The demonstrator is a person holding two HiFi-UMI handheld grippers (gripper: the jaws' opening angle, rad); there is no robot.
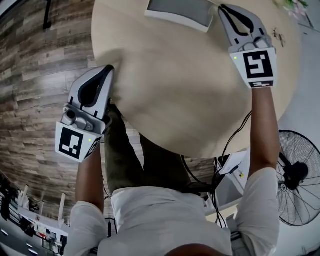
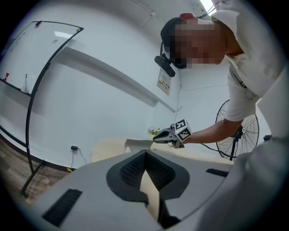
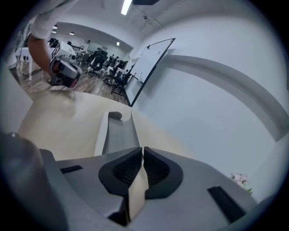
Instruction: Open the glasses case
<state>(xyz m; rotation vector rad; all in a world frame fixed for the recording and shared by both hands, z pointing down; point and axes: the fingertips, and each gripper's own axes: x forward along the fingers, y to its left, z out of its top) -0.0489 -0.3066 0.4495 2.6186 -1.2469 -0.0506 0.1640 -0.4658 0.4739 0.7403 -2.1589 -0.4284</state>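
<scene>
The glasses case [image 1: 179, 12] is a flat grey box with a white rim, lying closed at the far side of the round beige table [image 1: 190, 100]. In the right gripper view the case [image 3: 116, 133] lies just ahead of the jaws, lengthwise. My right gripper [image 1: 223, 8] is shut and empty, its tips just right of the case. My left gripper [image 1: 109, 69] is also shut and empty, hovering at the table's left edge, well short of the case. From the left gripper view the case [image 2: 137, 145] shows low across the tabletop, with the right gripper [image 2: 173, 133] beyond it.
A standing fan [image 1: 295, 176] and cables sit on the floor at the right, below the table edge. A small bunch of flowers [image 1: 293, 4] is at the table's far right. A whiteboard on a stand [image 3: 149, 61] is beyond the table. Wood flooring lies to the left.
</scene>
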